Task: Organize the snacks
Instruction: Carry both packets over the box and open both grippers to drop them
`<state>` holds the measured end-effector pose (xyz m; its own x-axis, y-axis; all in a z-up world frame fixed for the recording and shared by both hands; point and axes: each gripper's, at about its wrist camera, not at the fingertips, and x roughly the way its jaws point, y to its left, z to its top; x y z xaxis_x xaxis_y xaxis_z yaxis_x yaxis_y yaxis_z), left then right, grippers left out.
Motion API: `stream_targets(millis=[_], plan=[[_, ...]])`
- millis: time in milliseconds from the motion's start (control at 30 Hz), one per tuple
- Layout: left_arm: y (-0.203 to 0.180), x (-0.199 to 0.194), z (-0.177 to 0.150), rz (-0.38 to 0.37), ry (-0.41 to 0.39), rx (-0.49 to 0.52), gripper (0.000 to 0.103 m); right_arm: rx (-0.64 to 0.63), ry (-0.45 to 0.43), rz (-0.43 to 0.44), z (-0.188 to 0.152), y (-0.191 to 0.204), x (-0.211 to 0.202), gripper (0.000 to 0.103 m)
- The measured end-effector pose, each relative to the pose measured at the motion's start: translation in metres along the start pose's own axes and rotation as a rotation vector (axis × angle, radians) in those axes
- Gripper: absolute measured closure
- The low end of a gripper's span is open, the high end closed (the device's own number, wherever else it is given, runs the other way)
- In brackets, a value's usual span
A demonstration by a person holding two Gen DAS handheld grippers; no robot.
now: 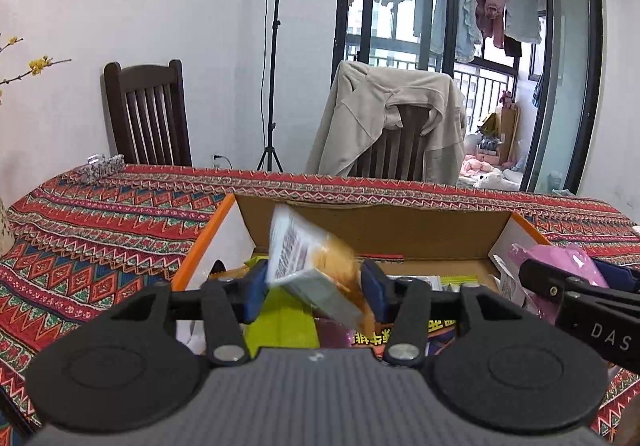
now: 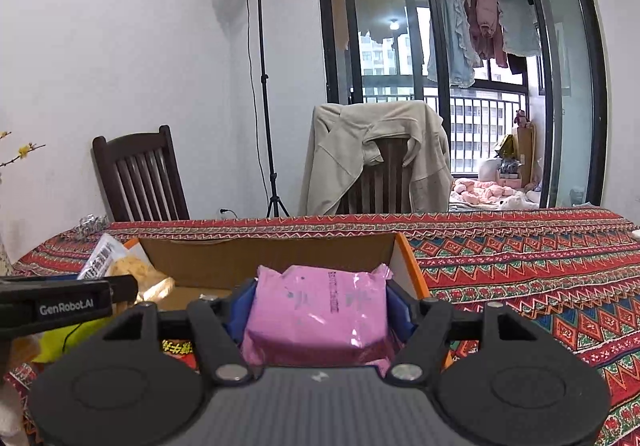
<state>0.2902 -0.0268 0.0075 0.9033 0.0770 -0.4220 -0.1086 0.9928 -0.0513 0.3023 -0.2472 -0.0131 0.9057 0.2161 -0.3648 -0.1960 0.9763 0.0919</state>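
An open cardboard box (image 1: 380,234) with orange edges sits on the patterned tablecloth. My left gripper (image 1: 314,278) hangs over the box, and a clear snack bag (image 1: 308,258) with a white label stands tilted and blurred between its blue pads, which do not seem to press on it. In the right wrist view my right gripper (image 2: 320,294) is over the same box (image 2: 260,258), shut on a pink packet (image 2: 320,310) whose sides meet both pads. That pink packet (image 1: 560,260) also shows at the right edge of the left wrist view.
Inside the box lie a yellow-green packet (image 1: 280,326) and a red packet with printed characters (image 1: 440,330). Behind the table stand a dark wooden chair (image 2: 140,178), a chair draped with a beige jacket (image 2: 376,154) and a light stand (image 2: 264,86).
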Motion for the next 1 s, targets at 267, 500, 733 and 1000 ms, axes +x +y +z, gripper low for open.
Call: stream_targets(millis=[267, 500, 733, 1000], plan=[[0.012, -0.008, 0.0, 0.021, -0.057, -0.078, 0.0, 0.039, -0.033, 0.029, -0.002, -0.009, -0.012, 0.0], [0.013, -0.005, -0.002, 0.025, -0.022, -0.093, 0.0, 0.04, -0.05, 0.01, -0.001, -0.011, -0.02, 0.0], [0.011, -0.016, 0.0, 0.026, -0.056, -0.103, 0.0, 0.036, -0.068, -0.001, 0.002, -0.012, -0.027, 0.0], [0.005, -0.047, 0.015, 0.042, -0.091, -0.117, 0.0, 0.018, -0.102, -0.048, 0.018, -0.009, -0.055, 0.0]])
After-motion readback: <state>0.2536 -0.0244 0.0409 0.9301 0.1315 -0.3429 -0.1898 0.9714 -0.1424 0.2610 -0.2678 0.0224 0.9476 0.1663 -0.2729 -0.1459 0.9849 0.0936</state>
